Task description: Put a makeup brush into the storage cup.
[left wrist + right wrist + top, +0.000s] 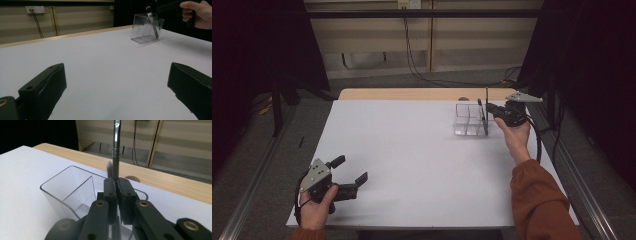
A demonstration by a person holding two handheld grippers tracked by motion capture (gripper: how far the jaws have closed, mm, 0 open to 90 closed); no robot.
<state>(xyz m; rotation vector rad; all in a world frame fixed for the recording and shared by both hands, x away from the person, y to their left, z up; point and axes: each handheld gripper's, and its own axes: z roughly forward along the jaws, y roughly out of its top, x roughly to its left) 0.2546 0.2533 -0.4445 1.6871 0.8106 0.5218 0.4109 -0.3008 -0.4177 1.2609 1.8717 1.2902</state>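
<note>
Left gripper (353, 172) sits low at the near left corner of the white table (412, 160), jaws wide apart with nothing between them, well apart from the work. Far right, a clear divided organizer (468, 120) stands upright near the table's back edge, another brush resting in it. Right gripper (486, 111) is clamped on a thin, upright makeup brush (116, 150), which reaches down into the organizer's right end.

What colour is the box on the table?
The box has no colour; it is see-through plastic, best seen in the left gripper view.
</note>
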